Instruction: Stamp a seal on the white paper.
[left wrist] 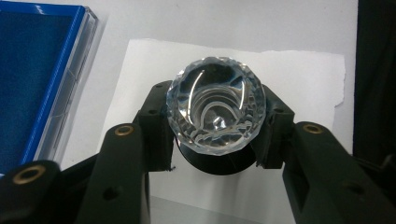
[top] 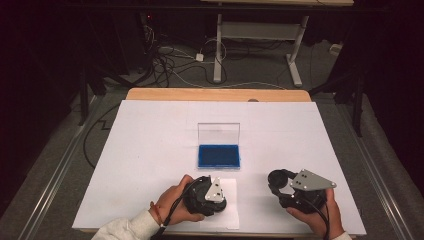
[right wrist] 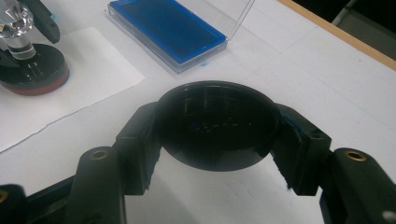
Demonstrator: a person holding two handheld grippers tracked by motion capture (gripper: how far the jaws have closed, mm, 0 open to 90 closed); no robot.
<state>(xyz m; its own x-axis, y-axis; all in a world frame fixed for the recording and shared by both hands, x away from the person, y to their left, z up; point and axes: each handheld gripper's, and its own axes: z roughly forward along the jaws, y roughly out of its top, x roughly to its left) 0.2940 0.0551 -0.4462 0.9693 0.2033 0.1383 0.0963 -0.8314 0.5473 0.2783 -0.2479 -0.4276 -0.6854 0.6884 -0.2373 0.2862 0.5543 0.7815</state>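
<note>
A clear faceted crystal ball (left wrist: 216, 109) stands on a stem over a round black base (left wrist: 219, 164), which rests on a small white paper sheet (left wrist: 299, 84). My left gripper (left wrist: 217, 129) is shut on the crystal, one pad on each side. In the high view the left gripper (top: 207, 195) is at the table's near middle. My right gripper (right wrist: 217, 142) is shut on a round black dome-shaped cap (right wrist: 217, 123), held just above the table at the near right (top: 279, 181). From the right gripper view, the crystal (right wrist: 14, 21) and its red-rimmed base (right wrist: 32, 70) sit at the upper left.
An open case with a blue lining (top: 218, 155) and an upright clear lid (top: 218, 132) lies at the table's middle, just beyond both grippers. White paper covers the table (top: 150, 150). The wooden far edge (top: 215, 94) borders a floor with cables.
</note>
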